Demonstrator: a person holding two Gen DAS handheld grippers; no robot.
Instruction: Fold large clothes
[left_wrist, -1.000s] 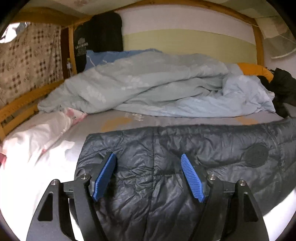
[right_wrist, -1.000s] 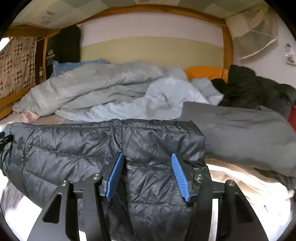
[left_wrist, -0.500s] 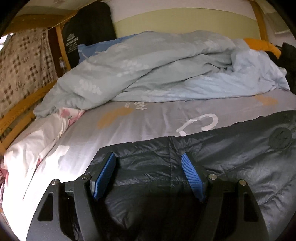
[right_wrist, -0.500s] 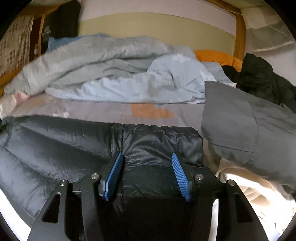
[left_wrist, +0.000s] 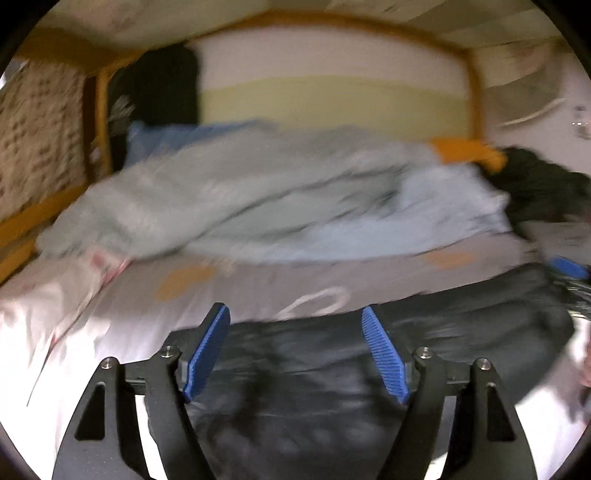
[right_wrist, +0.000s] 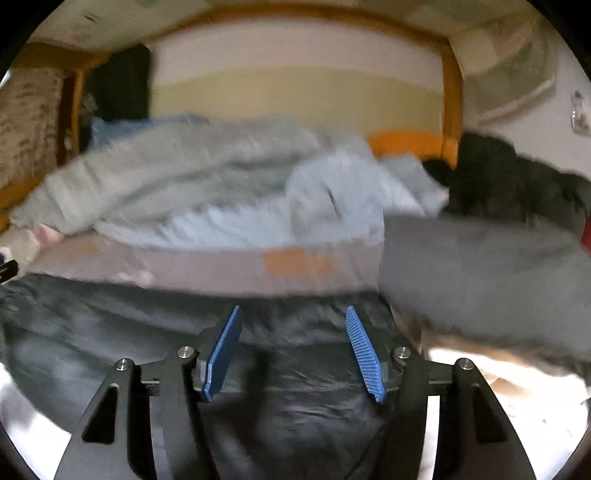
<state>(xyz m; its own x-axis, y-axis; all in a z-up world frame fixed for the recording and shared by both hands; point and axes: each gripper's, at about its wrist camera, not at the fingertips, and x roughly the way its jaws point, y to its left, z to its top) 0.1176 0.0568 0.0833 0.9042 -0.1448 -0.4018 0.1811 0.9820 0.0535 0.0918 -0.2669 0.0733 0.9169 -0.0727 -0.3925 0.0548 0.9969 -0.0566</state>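
Both views have swung up since half a second back: the wooden headboard and ceiling edge show again, and the dark puffer jacket (left_wrist: 332, 369) lies flatter on the bed than it did a second ago, when its folded edge stood higher between the pads.

Left tongs (left_wrist: 295, 354) stand widely spread and are opening. Their blue pads (left_wrist: 205, 352) flank the jacket's far edge at 6 o'clock in the left wrist view, with dark fabric seen between them, yet neither pad visibly presses on it; blur hides whether the tips brush the cloth.

Right tongs (right_wrist: 293, 352) are spread somewhat less and are likewise opening. The jacket (right_wrist: 147, 332) fills the lower half of the right wrist view from 9 to 6 o'clock, its upper edge just beyond the blue pads (right_wrist: 364, 354). Nothing is pinched here either.

The jacket rests across the near part of the grey bed sheet (left_wrist: 240, 291), which carries orange and white print. A rumpled pale blue duvet (left_wrist: 258, 206) lies toward 12 o'clock, well apart from the jacket. A grey garment (right_wrist: 480, 269) sits at 3 o'clock in the right wrist view, just beside the jacket's right end.
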